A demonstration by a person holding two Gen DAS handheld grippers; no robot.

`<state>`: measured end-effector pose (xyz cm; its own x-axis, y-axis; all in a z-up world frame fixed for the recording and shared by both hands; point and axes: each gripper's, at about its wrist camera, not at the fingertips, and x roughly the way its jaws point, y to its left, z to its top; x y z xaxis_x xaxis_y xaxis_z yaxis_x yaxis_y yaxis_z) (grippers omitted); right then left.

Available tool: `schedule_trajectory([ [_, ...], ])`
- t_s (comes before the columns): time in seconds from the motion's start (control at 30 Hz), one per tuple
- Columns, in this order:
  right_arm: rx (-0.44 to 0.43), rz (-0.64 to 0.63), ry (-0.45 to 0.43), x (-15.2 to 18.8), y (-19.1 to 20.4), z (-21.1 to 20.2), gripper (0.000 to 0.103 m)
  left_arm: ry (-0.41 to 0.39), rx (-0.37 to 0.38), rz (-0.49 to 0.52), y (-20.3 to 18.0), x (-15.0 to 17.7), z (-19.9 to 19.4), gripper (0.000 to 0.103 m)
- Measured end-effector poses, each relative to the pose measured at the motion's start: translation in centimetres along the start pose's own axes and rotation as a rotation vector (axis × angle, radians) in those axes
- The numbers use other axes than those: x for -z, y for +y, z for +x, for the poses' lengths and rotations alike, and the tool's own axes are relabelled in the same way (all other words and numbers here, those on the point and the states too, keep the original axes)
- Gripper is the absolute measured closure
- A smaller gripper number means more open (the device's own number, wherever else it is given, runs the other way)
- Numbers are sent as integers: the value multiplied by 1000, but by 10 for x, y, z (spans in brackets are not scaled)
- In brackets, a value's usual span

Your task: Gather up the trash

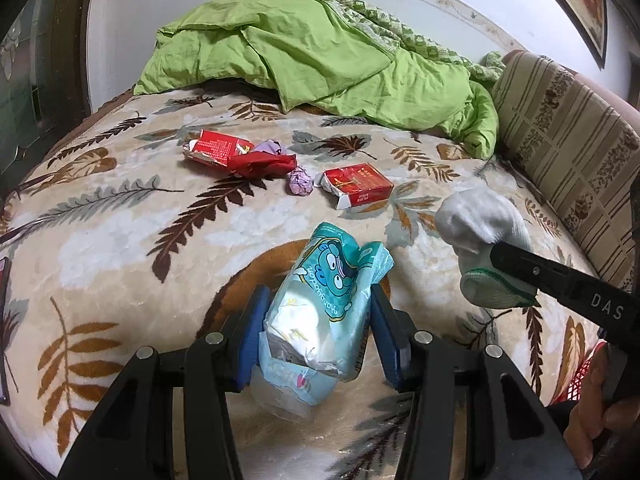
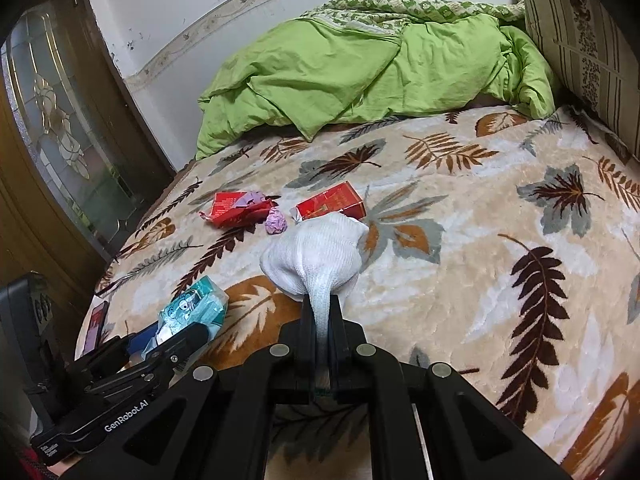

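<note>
My left gripper (image 1: 320, 304) is shut on a teal tissue packet (image 1: 320, 300) with a cartoon face, held just above the leaf-patterned bed blanket (image 1: 120, 240). The packet also shows in the right wrist view (image 2: 192, 304). My right gripper (image 2: 320, 308) is shut on a white sock (image 2: 316, 256), which hangs above the blanket; the sock shows in the left wrist view (image 1: 480, 240) to the right of the packet. Farther on lie a red cigarette box (image 1: 358, 186), a crumpled purple wrapper (image 1: 300, 182) and a torn red box with red wrapper (image 1: 236, 152).
A rumpled green quilt (image 1: 320, 60) fills the back of the bed. A striped cushion (image 1: 568, 152) lines the right side. A glass-panelled wooden door (image 2: 60, 140) stands at the left. A phone (image 2: 96, 326) lies near the bed's left edge.
</note>
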<state>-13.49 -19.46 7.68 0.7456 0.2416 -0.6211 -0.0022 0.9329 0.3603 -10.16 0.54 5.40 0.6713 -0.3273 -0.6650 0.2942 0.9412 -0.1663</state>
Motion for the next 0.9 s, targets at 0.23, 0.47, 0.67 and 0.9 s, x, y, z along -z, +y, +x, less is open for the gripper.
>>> schedule_trajectory([
  [0.23, 8, -3, 3, 0, 1, 1, 98, -20, 17, 9, -2, -3, -3, 55],
  [0.47, 20, -10, 11, 1, 1, 3, 98, -30, 45, 7, -4, -6, -5, 55],
  [0.67, 41, 11, 36, 1, -2, 8, 98, -48, 79, 19, -6, -9, -10, 55],
  [0.9, 78, 31, 69, -1, -4, 18, 98, -49, 114, 49, -10, -12, -12, 55],
])
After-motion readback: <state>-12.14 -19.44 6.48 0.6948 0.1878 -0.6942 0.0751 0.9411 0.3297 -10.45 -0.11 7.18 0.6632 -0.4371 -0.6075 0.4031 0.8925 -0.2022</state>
